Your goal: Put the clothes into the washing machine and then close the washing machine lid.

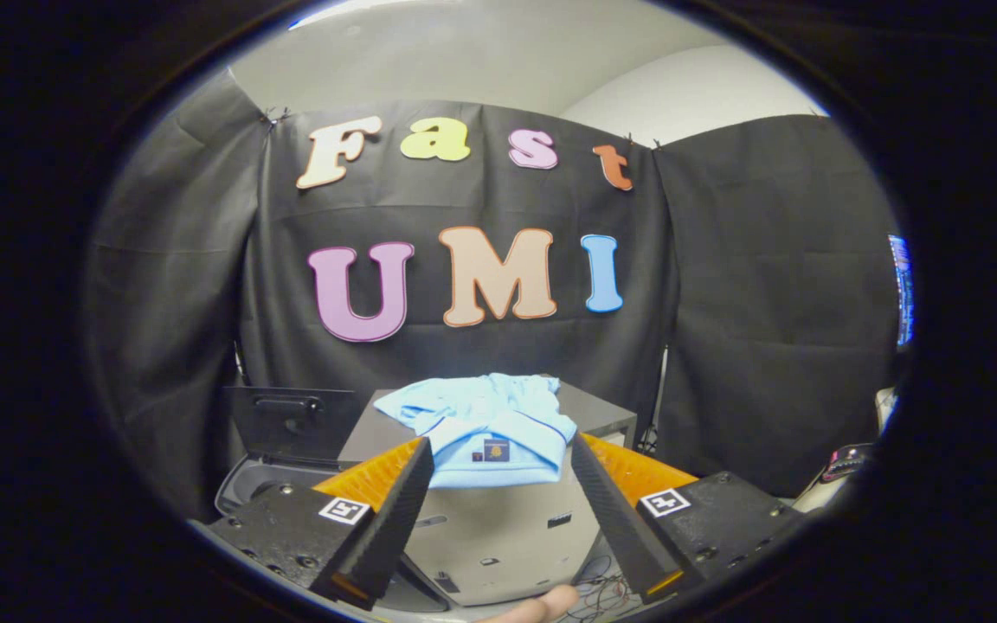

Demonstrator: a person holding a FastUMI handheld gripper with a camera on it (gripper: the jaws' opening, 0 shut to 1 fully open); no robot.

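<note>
- Crumpled light-blue cloth garment (pixel 485 424) lies atop grey box-shaped cabinet (pixel 498 528); gripper (pixel 498 480) fingers spread, gripping nothing
- Dark open-lidded washing machine (pixel 269 472) sits beside cabinet
- Advise: centre over cabinet's garment; pinch a thick fold

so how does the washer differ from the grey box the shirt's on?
The washing machine sits low beside the left finger, lid raised, tub open. The grey box stands taller, beyond the open gripper, closed on top, carrying the blue shirt. Both stand side by side before the black cloth.

No readable text or labels.
</note>
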